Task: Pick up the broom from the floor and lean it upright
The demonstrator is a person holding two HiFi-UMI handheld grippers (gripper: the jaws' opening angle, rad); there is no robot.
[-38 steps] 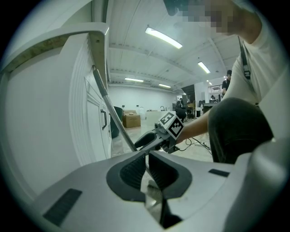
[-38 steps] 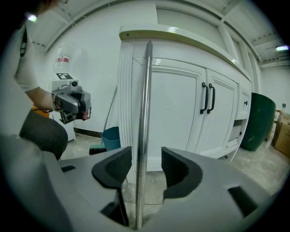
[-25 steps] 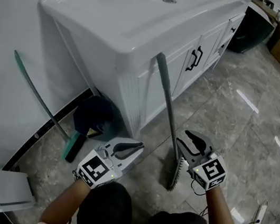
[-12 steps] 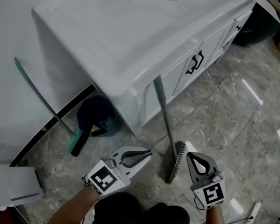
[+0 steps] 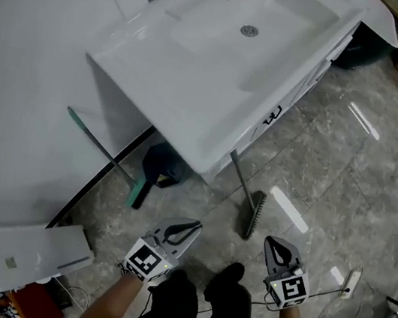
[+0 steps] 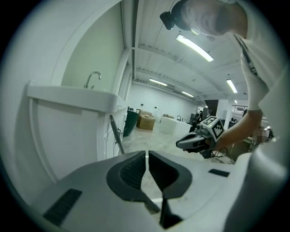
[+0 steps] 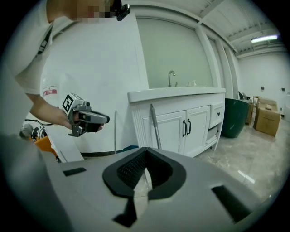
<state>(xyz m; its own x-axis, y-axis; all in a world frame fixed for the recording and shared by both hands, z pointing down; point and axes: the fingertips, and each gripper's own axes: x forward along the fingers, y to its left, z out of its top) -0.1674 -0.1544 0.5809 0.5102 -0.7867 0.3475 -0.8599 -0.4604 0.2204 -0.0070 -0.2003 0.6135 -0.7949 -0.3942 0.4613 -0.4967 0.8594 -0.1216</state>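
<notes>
- The broom stands propped on the floor. Its bristle head is down on the tiles and its handle slants up against the cabinet front, below the front edge of the counter, near the left front corner.
- The left gripper has its jaws closed with nothing between them.
- The right gripper has its jaws closed and is likewise empty.
- Both grippers hang well apart from the broom, so the leaning step appears complete.
- To finish well, keep both grippers clear of the handle and confirm the lean holds. On glossy tile the bristle head may slide outward.
- If it slips, judge a re-grip at mid-handle and a steeper lean as the likely correction.
- In the head view the counter's overhang hides the handle's top end, so its contact with the cabinet is not visible there.
- Both gripper views cut off the bristle head behind the gripper bodies.
- A dark object with a long thin handle lies at the counter's left end. It is probably a dustpan, but its shape is hard to make out.
</notes>
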